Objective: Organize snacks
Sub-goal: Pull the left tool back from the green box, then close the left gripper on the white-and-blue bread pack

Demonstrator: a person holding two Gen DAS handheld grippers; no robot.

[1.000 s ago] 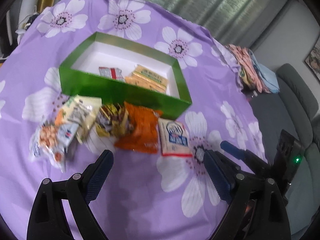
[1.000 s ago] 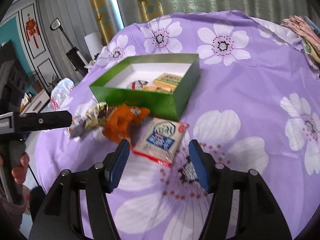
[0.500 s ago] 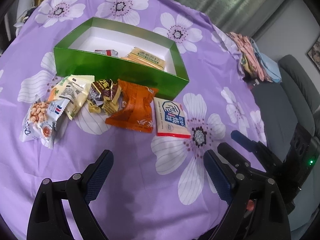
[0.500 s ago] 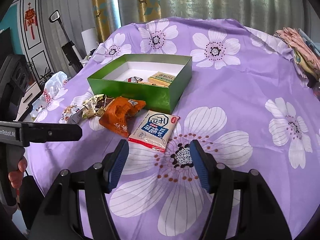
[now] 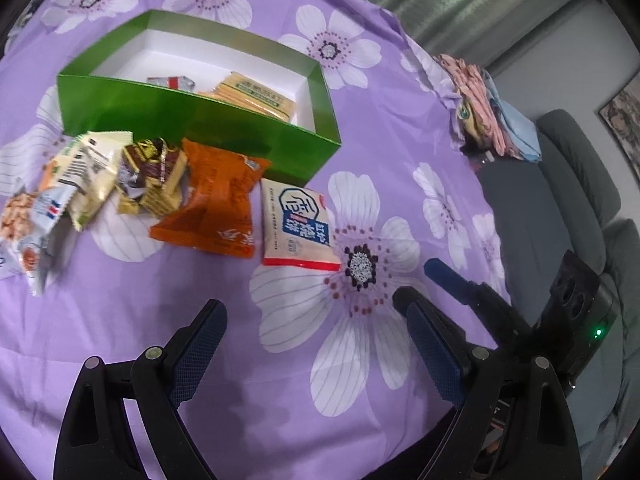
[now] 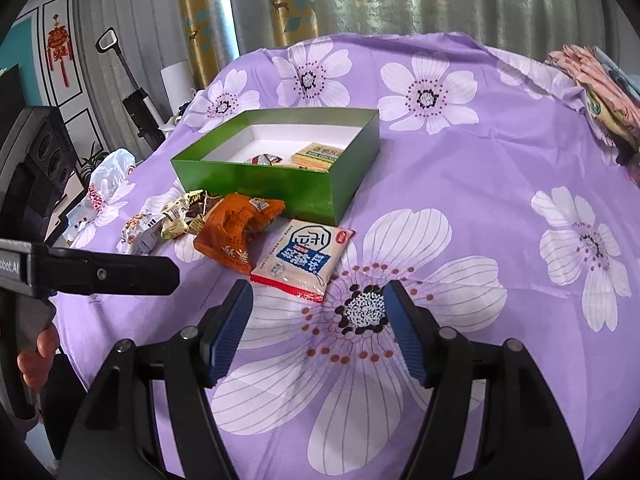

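The tabletop point(image 6: 500, 152) is covered by a purple cloth printed with white flowers. On it stands an open green box point(image 6: 280, 184), white inside, holding a flat yellow packet point(image 5: 256, 94) and a small red and silver packet point(image 5: 172, 81).

A row of loose snacks lies along the box's near wall: an orange bag point(image 6: 236, 232) touching the wall, a white and blue packet point(image 6: 304, 256) just beside it at the box corner, and a cluster of brown wrappers point(image 5: 154, 176), a cream packet point(image 5: 90, 172) and a peanut packet point(image 5: 24, 220) further along.

The right gripper point(image 6: 318, 320) hovers over the cloth with jaws apart and just widening, nothing between them; the white and blue packet lies just ahead of the jaw tips. The left gripper point(image 5: 316, 344) has jaws wide and empty, the snack row well ahead of them.
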